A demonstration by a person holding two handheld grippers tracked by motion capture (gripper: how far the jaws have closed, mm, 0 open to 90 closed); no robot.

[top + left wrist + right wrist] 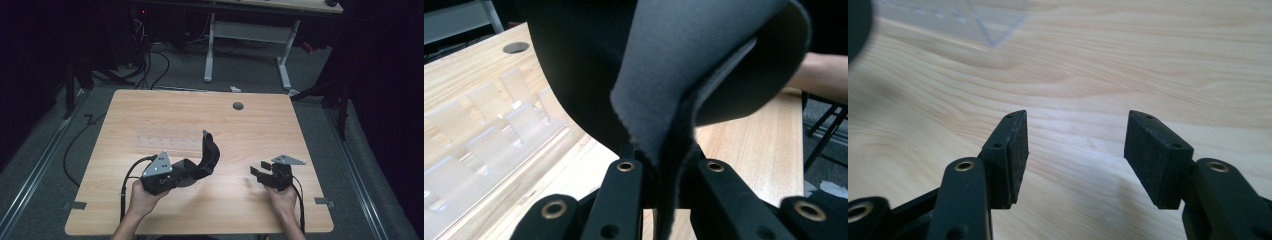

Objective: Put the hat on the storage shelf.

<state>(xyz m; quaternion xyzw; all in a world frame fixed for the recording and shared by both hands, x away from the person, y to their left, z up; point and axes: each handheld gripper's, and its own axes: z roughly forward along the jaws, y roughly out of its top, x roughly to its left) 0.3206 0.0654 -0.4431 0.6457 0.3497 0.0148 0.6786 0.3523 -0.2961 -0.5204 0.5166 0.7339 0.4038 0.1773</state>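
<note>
A dark flexible pad [210, 151], black on one face and grey on the other, curls upward above the middle of the wooden table [150, 110]. My left gripper [194, 172] is shut on its lower edge. In the left gripper view the pad [694, 65] rises from between the closed jaws of the left gripper [664, 165] and bends over to the right. My right gripper [258, 168] sits low over the table's right part, apart from the pad. In the right gripper view the right gripper [1075, 125] stands open over bare wood, with nothing between its pads.
A clear plastic rack [165, 141] lies flat on the table beyond the left gripper, and shows in the left gripper view as the rack [489, 125]. A round cable hole [238, 106] sits near the far edge. A white-legged desk [250, 35] and cables stand on the floor behind.
</note>
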